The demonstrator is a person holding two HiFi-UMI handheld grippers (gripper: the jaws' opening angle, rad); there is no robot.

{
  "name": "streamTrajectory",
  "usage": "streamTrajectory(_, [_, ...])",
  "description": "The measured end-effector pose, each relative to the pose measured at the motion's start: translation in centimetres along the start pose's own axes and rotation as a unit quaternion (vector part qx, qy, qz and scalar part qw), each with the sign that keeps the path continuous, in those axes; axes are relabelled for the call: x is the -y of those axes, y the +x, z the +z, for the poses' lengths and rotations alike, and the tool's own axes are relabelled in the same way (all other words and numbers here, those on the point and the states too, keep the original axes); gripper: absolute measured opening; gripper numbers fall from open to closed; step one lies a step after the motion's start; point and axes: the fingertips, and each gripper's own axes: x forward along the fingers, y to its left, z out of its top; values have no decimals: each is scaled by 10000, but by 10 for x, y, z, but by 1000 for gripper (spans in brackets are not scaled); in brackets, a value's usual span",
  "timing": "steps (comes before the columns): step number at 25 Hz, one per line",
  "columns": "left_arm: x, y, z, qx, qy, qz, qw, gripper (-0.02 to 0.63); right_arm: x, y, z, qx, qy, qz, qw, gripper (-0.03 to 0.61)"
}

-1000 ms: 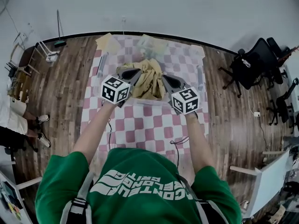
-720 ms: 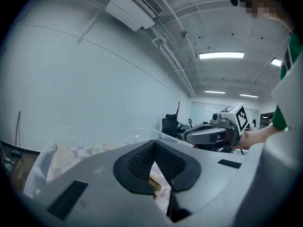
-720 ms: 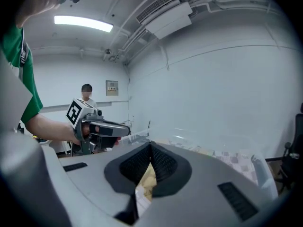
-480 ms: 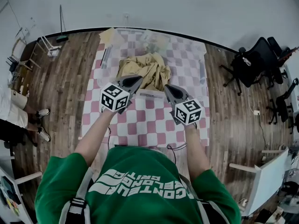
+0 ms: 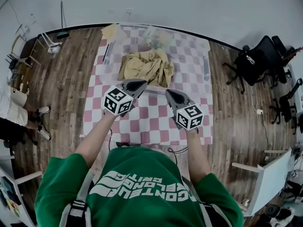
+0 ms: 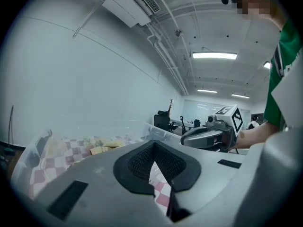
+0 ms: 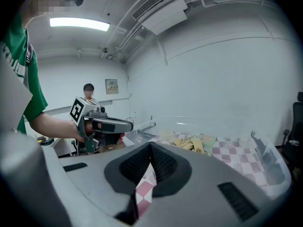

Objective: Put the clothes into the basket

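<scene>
Listing hazards first: left gripper point(image 5: 141, 83) and right gripper point(image 5: 168, 93), lower centre of the head view, sit near the clear basket's point(image 5: 206, 70) front rim, so a careless swing could shove the light basket along the checked tablecloth point(image 5: 142, 122). Both claws clenched together, nothing between them. Yellow garment point(image 5: 147, 67): crumpled soft heap, apparently inside the basket, upper centre; its loose folds might slump over the rim.

I'm seeing the clothes point(image 5: 147, 67) heaped in the basket point(image 5: 206, 67), which sits on the far half of the tabletop point(image 5: 147, 124). My left gripper point(image 5: 142, 83) and right gripper point(image 5: 168, 92) hang side by side just near of the basket's front wall. Office chairs point(image 5: 253, 67) stand well off right, on the floor point(image 5: 61, 89).
</scene>
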Motion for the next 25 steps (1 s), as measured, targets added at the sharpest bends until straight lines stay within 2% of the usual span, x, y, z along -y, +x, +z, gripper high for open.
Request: streamTrajectory(25, [-4,0,-3,-50,-13,-5,10000,3,4,-2,1,21,17,-25,10000,9])
